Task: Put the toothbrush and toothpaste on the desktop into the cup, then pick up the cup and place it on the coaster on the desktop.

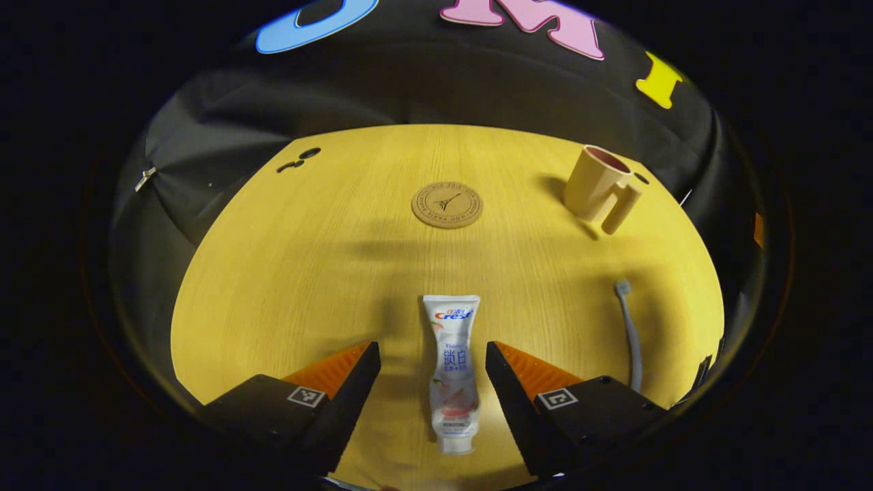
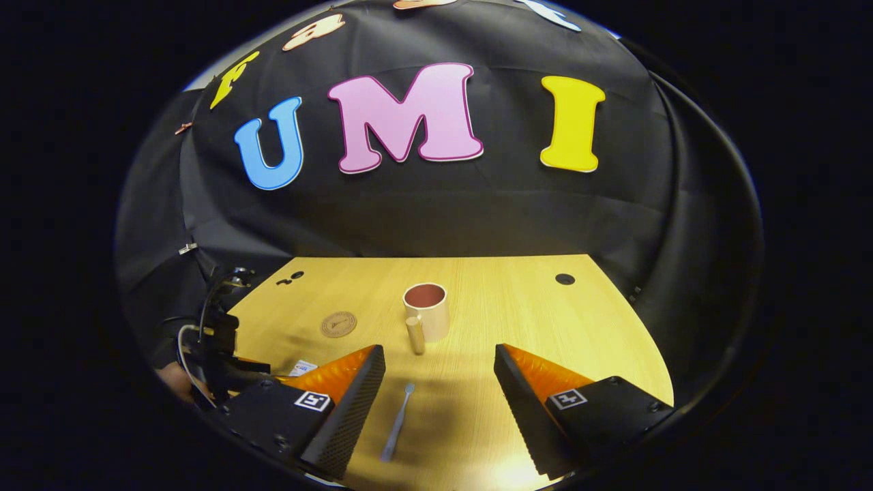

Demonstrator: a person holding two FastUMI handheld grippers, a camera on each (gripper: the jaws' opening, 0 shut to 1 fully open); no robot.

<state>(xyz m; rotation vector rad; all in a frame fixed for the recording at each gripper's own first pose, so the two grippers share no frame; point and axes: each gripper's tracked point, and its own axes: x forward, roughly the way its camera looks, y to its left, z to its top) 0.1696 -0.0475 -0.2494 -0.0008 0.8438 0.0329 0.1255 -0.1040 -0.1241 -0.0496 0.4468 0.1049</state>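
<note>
coaster (image 1: 447, 204) apart from cup (image 1: 600, 187)

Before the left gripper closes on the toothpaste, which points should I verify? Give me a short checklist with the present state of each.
1. Left gripper open, jaws wide apart: ok.
2. Toothpaste tube lies between the jaws, lengthwise: ok.
3. Fingers low enough to pinch the tube: cannot tell.
4. Cup upright, mouth open, nothing inside: ok.
5. Coaster bare: ok.
6. Right gripper open over the toothbrush, apart from the left: ok.
</note>
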